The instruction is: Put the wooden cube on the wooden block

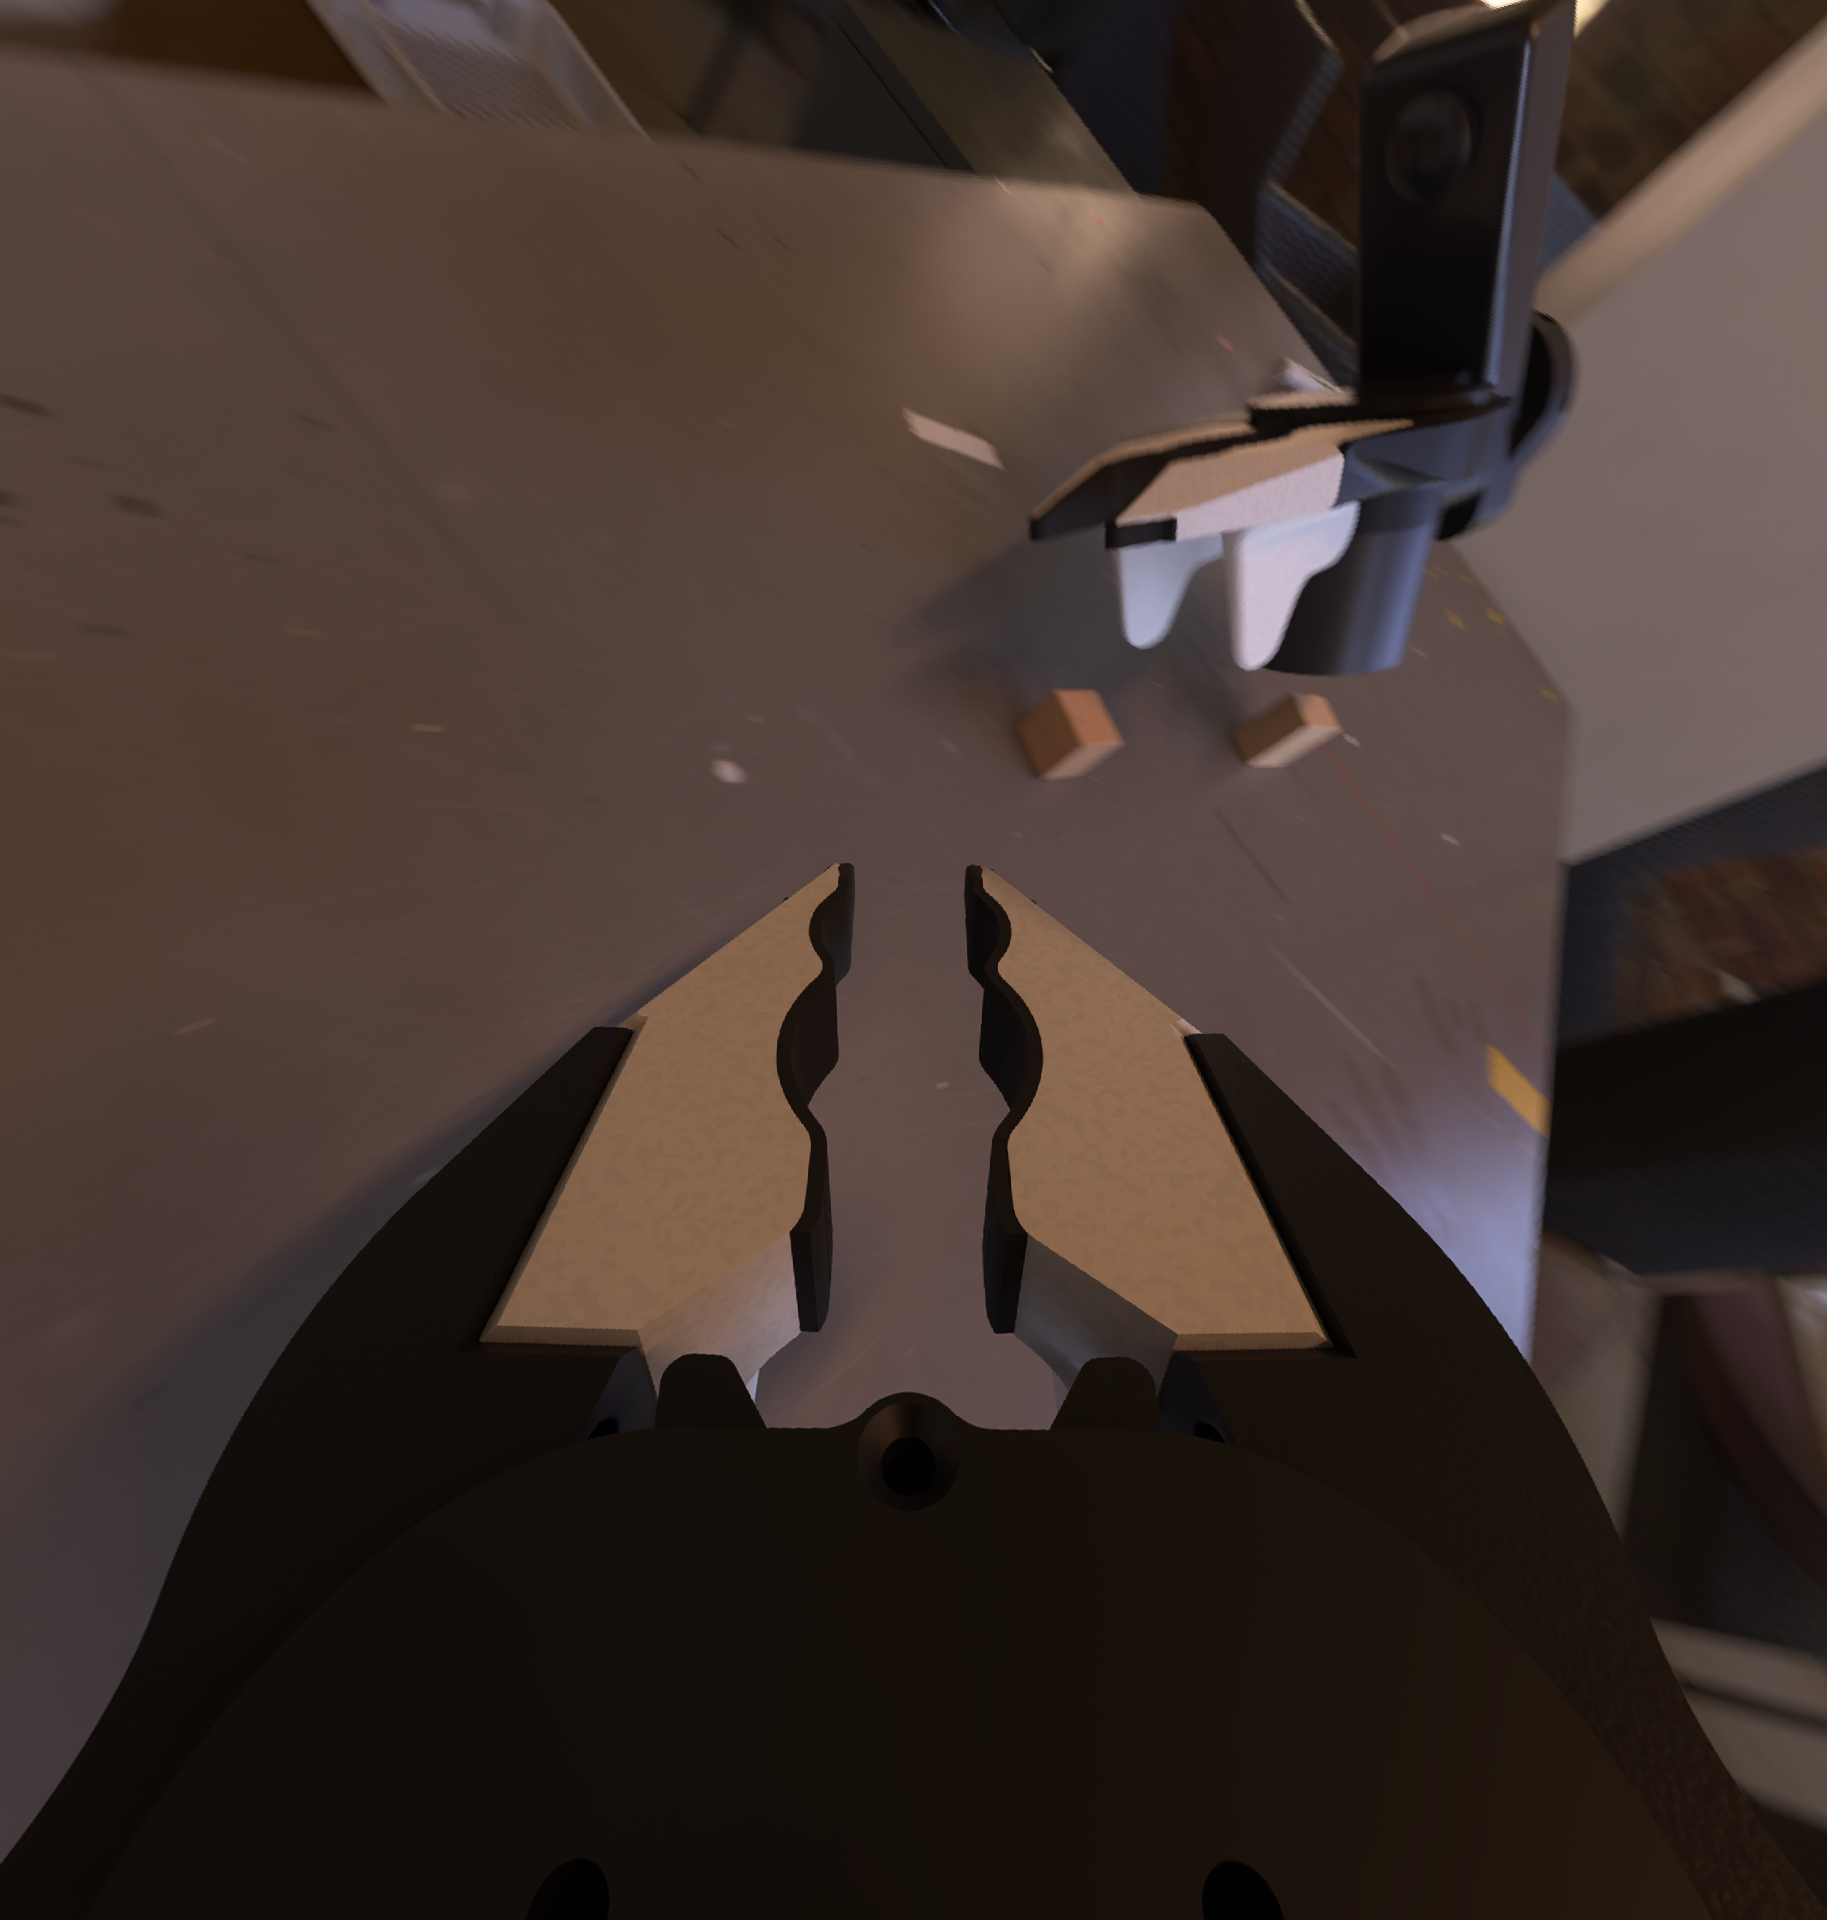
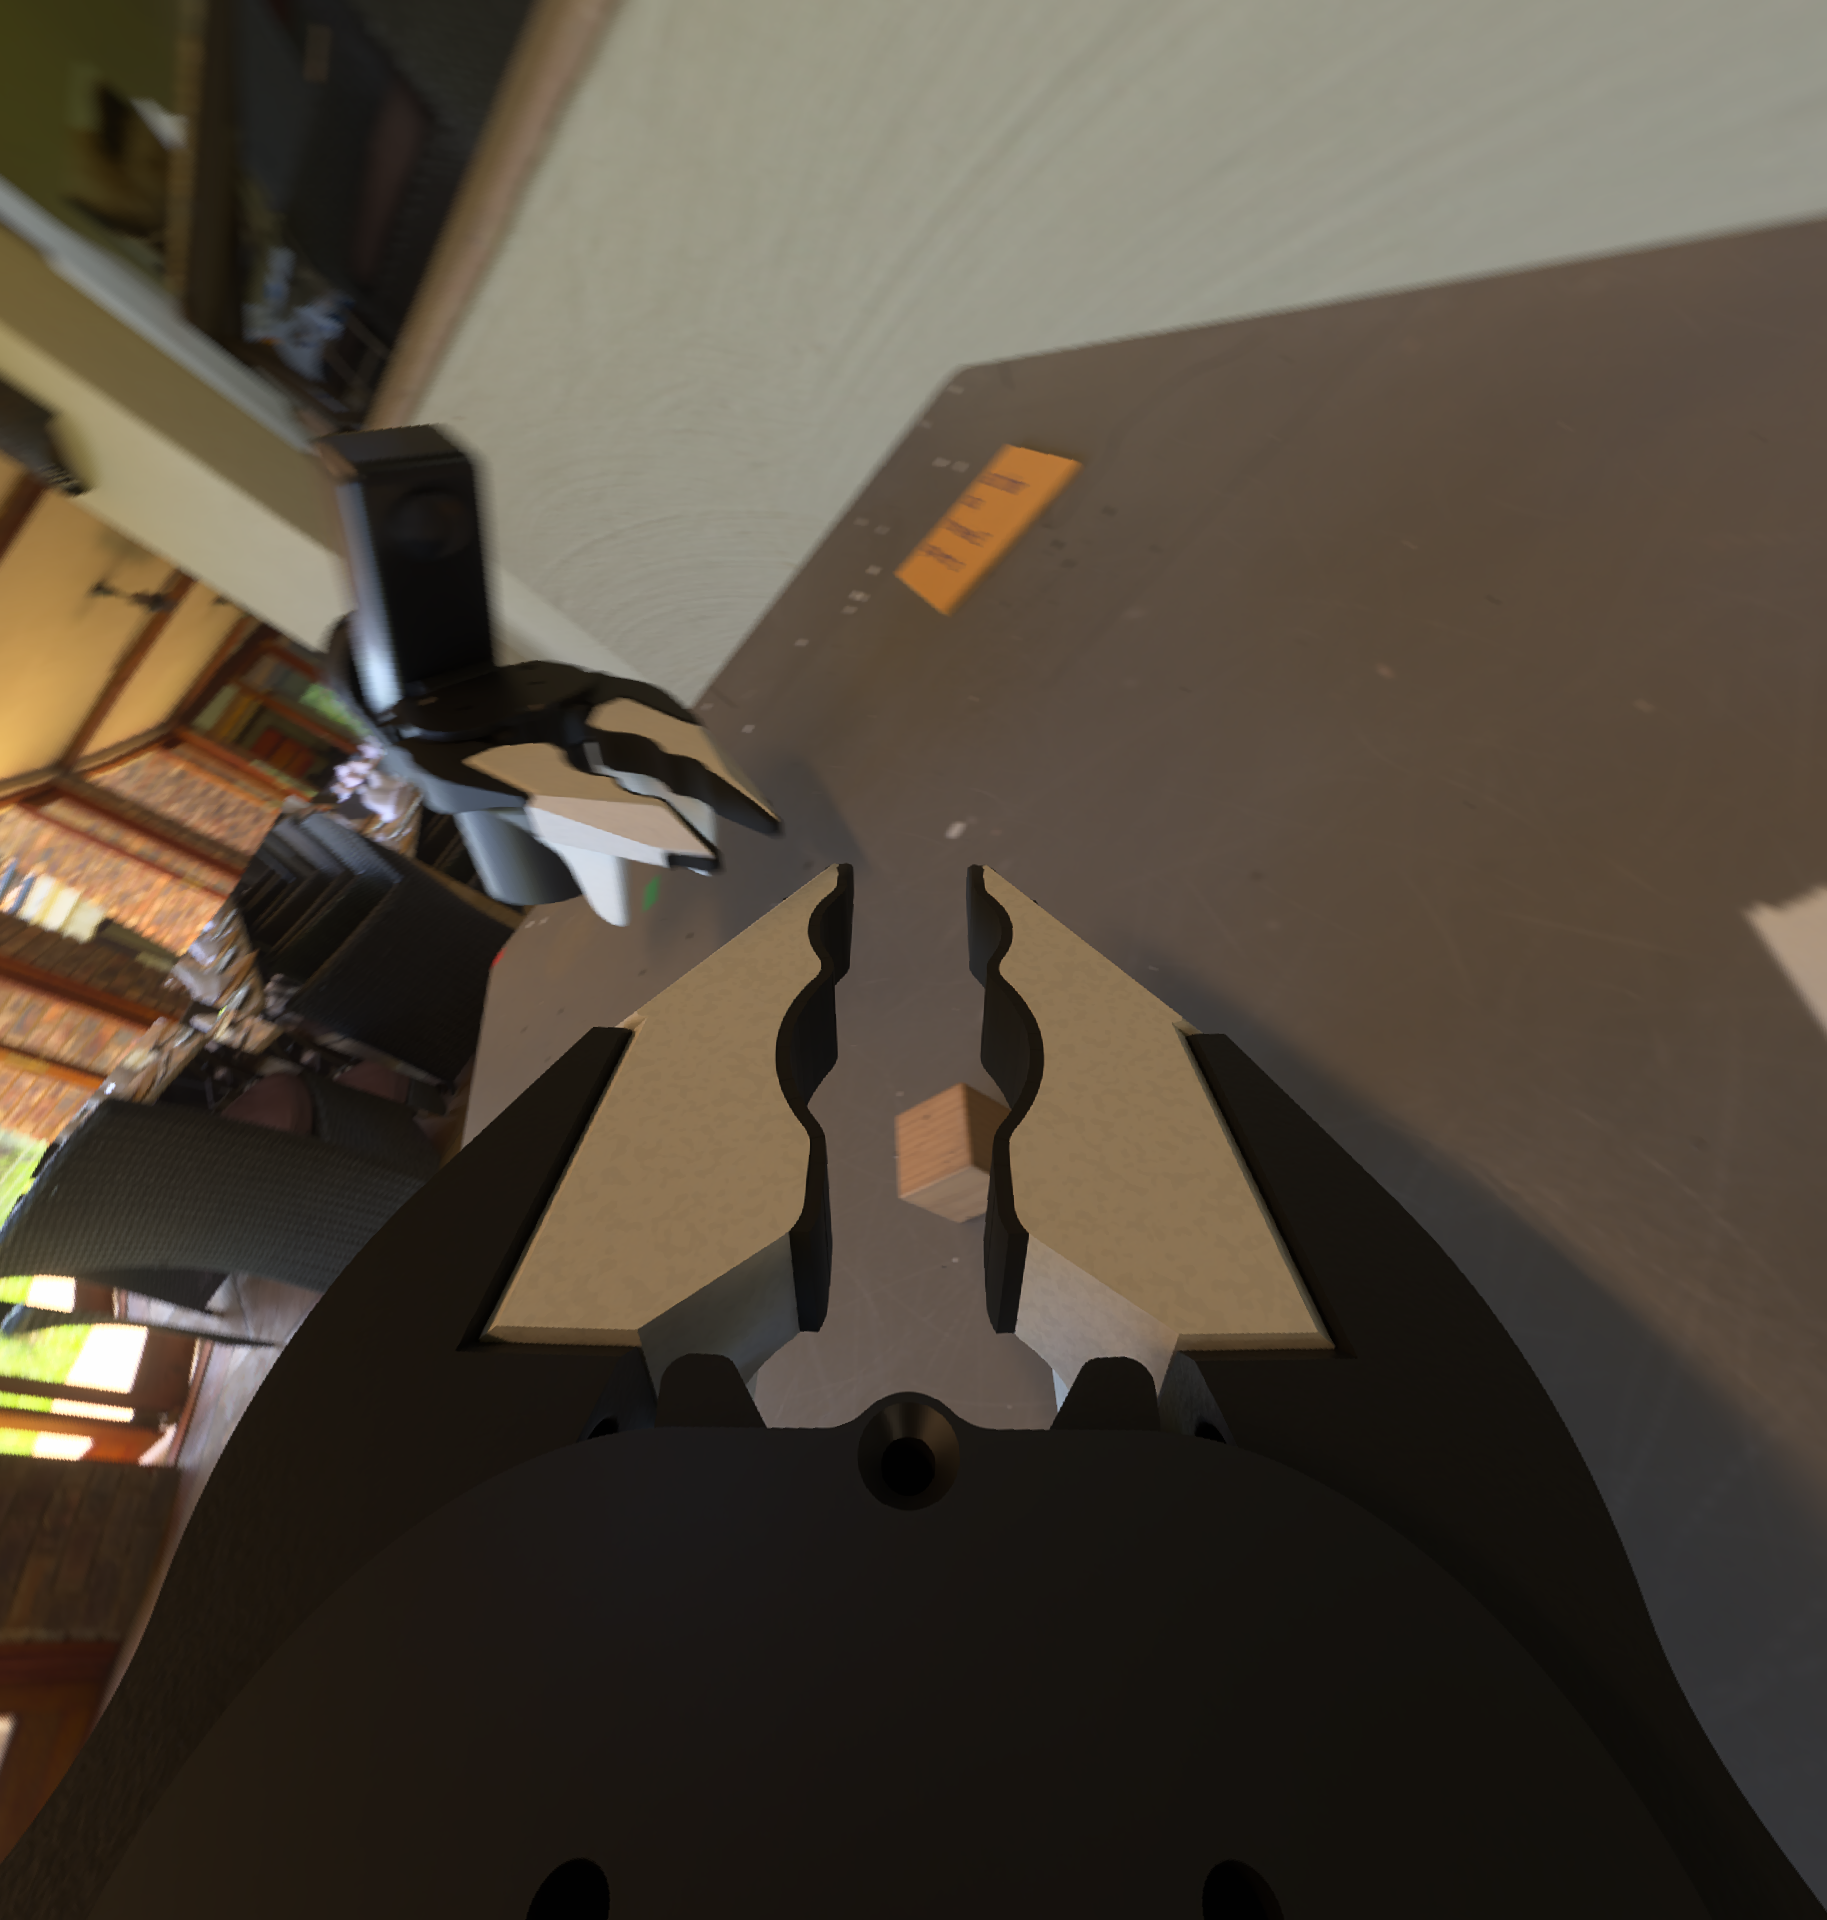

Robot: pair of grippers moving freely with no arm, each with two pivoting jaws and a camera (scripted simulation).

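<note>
Two small wooden pieces lie apart on the grey table (image 1: 473, 623). In the left wrist view the taller, cube-like piece (image 1: 1070, 732) is to the left of a lower wooden block (image 1: 1288, 727). My left gripper (image 1: 909, 883) is open and empty, short of both pieces. My right gripper (image 1: 1075, 530) hovers above them, fingers spread. In the right wrist view my right gripper (image 2: 909, 883) is open and empty, and one wooden piece (image 2: 940, 1148) shows on the table between its fingers, not gripped. The other piece is hidden there. My left gripper (image 2: 743, 844) shows ahead to the left.
An orange label (image 2: 987, 525) lies flat near the table's edge; it also shows in the left wrist view (image 1: 1517, 1091). A small white patch (image 1: 950, 436) lies beyond the pieces. The table edge (image 1: 1553, 831) runs close beside the block. Dark woven chairs (image 2: 213, 1195) stand beyond the table.
</note>
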